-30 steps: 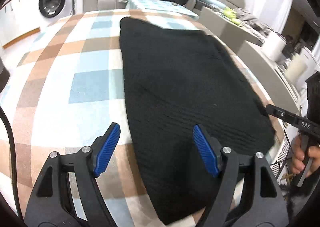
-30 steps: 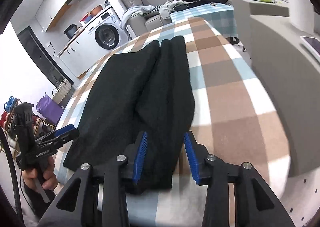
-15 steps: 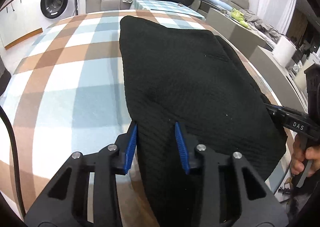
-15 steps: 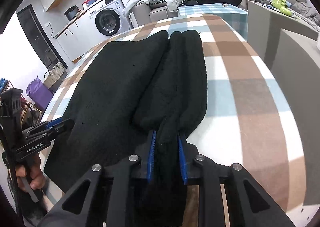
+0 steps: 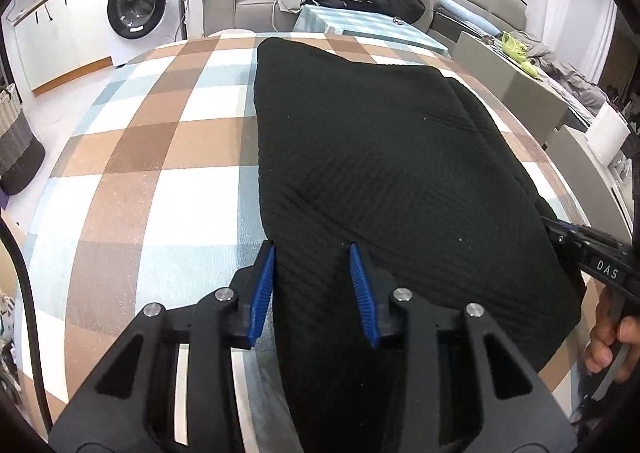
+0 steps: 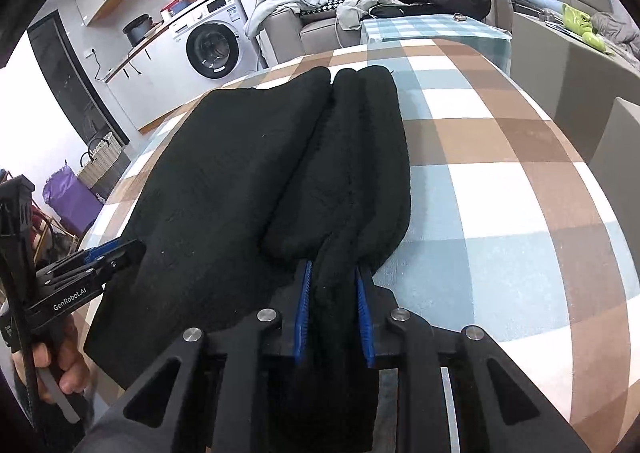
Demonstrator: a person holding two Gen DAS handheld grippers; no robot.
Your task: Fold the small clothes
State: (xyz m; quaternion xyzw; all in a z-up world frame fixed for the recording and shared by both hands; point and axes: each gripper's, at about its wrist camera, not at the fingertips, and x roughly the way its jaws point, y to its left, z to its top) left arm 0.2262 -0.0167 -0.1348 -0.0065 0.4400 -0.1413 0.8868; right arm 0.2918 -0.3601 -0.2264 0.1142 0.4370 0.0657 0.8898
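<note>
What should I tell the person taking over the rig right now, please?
Left gripper: shut on the near left corner of the black garment.
Right gripper: shut on the bunched near right edge of the same garment.
The garment lies lengthwise on the checked tablecloth, its right side doubled into long rolls.
Done: both near corners are gripped.
Left: probably lift the near edge and carry it toward the far edge to fold, then flatten.
</note>
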